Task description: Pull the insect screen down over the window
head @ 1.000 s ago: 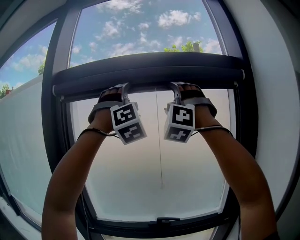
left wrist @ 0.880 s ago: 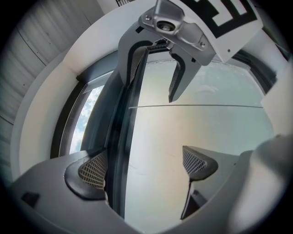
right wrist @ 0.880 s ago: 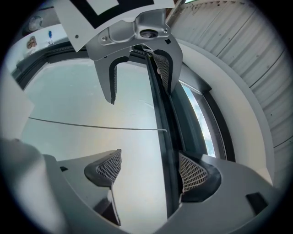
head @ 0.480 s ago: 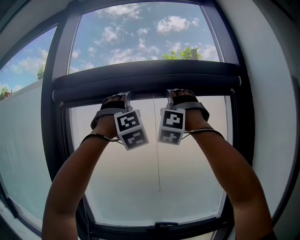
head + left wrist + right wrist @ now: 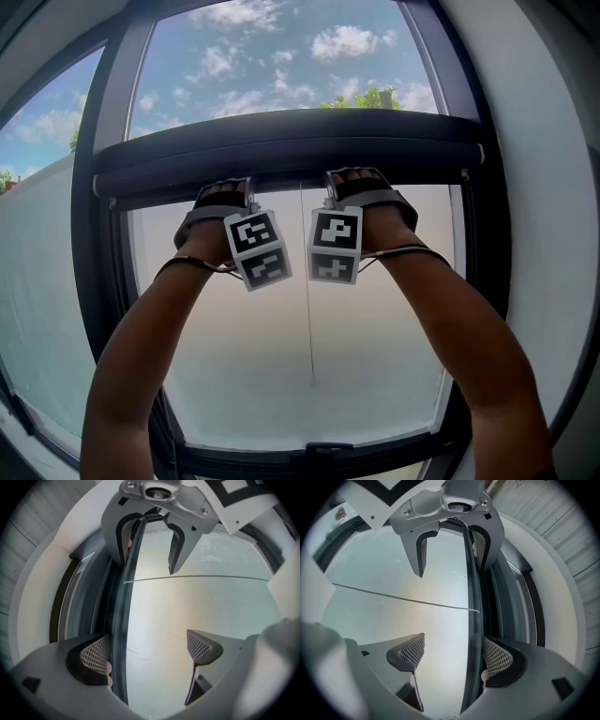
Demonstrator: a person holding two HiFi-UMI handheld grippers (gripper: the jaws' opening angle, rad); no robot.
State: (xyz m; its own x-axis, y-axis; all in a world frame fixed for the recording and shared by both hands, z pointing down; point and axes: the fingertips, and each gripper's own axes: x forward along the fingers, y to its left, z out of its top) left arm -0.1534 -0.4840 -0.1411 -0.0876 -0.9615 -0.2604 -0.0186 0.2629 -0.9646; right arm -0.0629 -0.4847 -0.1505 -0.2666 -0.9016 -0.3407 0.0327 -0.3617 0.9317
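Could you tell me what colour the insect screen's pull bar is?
The pull bar is dark grey; head view shows it best.

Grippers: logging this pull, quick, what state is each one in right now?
Left gripper: open, screen bar beside one jaw, not clamped.
Right gripper: open, same bar beside one jaw, not clamped.

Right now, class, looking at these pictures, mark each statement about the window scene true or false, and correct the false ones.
1. The dark horizontal screen bar crosses the window's upper part. True.
2. The left gripper's jaws are pressed together. False: they stand apart.
3. A thin cord hangs below the bar. True.
4. Only the right gripper is raised to the bar. False: both grippers are.
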